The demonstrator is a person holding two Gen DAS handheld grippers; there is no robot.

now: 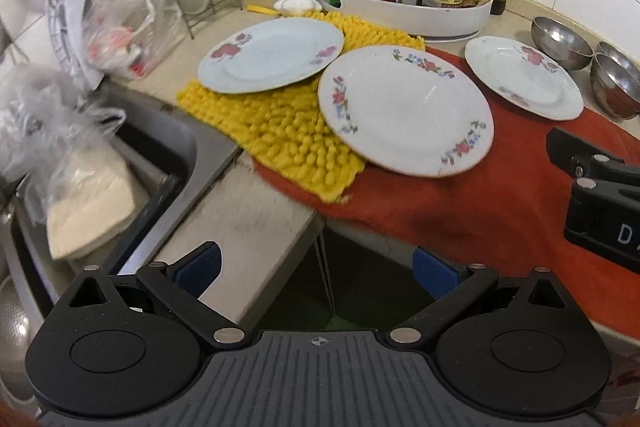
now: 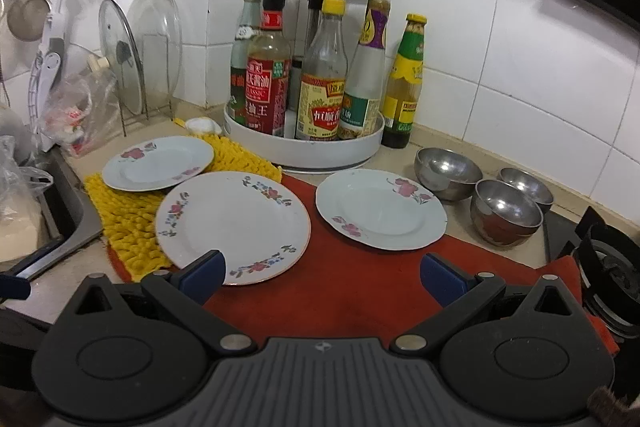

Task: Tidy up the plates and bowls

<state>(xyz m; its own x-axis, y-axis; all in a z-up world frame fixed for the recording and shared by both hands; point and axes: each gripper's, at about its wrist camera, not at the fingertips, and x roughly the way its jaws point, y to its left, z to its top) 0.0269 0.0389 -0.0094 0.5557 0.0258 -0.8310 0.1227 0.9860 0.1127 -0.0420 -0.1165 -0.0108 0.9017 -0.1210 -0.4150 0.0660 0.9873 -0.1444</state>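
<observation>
- Hovering over the front edge of the desk (image 1: 256, 227), left tool (image 1: 316, 269): jaws spread wide, nothing between them. All three plates lie ahead of it and apart from its blue pads (image 1: 200, 265).
- Right tool (image 2: 322, 277): jaws likewise wide apart and holding nothing; it stands above the red cloth (image 2: 360, 287), and its left pad overlaps the near rim of the large plate in the wrist view. Contact cannot be told.
- Large plate (image 2: 232, 223), floral border: lies partly on the yellow mat (image 2: 124, 223), partly on the red cloth, nearest to both tools.
- Left small plate (image 2: 158, 163), pink flowers: on the yellow mat, behind and left of the large plate, its edge just beside it.
- Right small plate (image 2: 380, 211), same pattern: on the red cloth, ahead of the right tool and to the right of the large plate, apart from it.
- Steel bowls: one single bowl (image 2: 448, 169) beyond the right small plate; two more (image 2: 506, 213) close together further right, beside the stove burner (image 2: 612, 275).
- Turntable rack (image 2: 308, 151) of sauce bottles: behind the plates, against the tiled wall.
- Sink (image 1: 168, 155): left of the mat.
</observation>
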